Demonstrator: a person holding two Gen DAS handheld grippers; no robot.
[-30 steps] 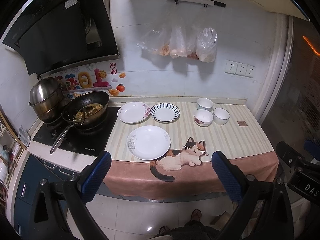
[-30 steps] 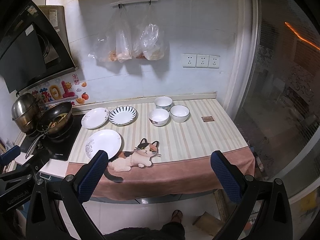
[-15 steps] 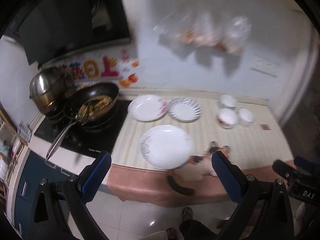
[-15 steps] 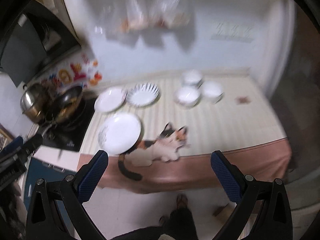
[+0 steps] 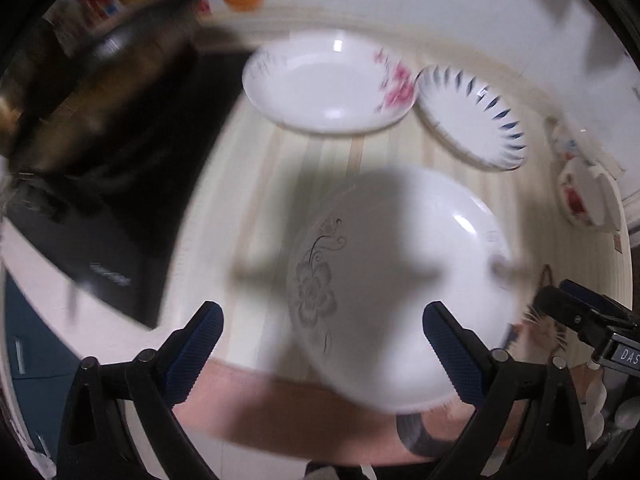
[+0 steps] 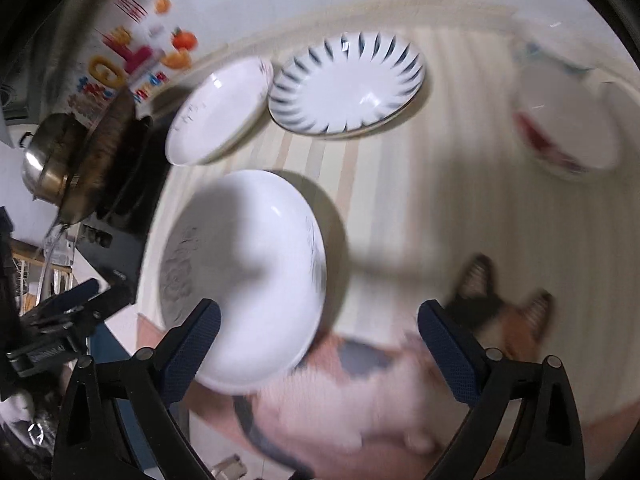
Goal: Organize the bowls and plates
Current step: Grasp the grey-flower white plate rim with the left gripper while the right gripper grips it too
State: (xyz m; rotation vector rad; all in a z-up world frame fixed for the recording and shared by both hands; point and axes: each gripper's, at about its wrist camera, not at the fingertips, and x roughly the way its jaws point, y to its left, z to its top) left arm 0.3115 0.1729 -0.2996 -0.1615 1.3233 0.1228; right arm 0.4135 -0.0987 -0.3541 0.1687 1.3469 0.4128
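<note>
Striped cream countertop point(image 5: 256, 184) with a pinkish front edge fills both wrist views, and both are motion-blurred. Nearest the cameras, the left gripper point(image 5: 322, 326) has its two blue-padded fingers point(image 5: 192, 350) spread wide and holding nothing. A large white round plate with a grey flower drawing point(image 5: 400, 280) lies flat on the counter just ahead of it, mostly between the fingers and nearer the right-hand one, not touched by either. The right gripper point(image 6: 318, 326) is likewise spread wide and empty; in its view the same plate point(image 6: 244, 276) sits ahead of its left-hand finger point(image 6: 192, 346), while a calico cat picture on the counter's cloth point(image 6: 400, 376) lies between and beyond the fingers.

Farther back, a white plate with pink flowers on its rim point(image 5: 328, 80) sits beside a white plate with dark blue radiating dashes point(image 6: 348, 84); their rims are very close, contact unclear. Off to the right stands a white bowl with a red pattern point(image 6: 564, 136). To the left lies a black cooktop point(image 5: 132, 184) with a dark frying pan point(image 5: 100, 80) on it, and colourful stickers point(image 6: 132, 60) mark the white back wall.
</note>
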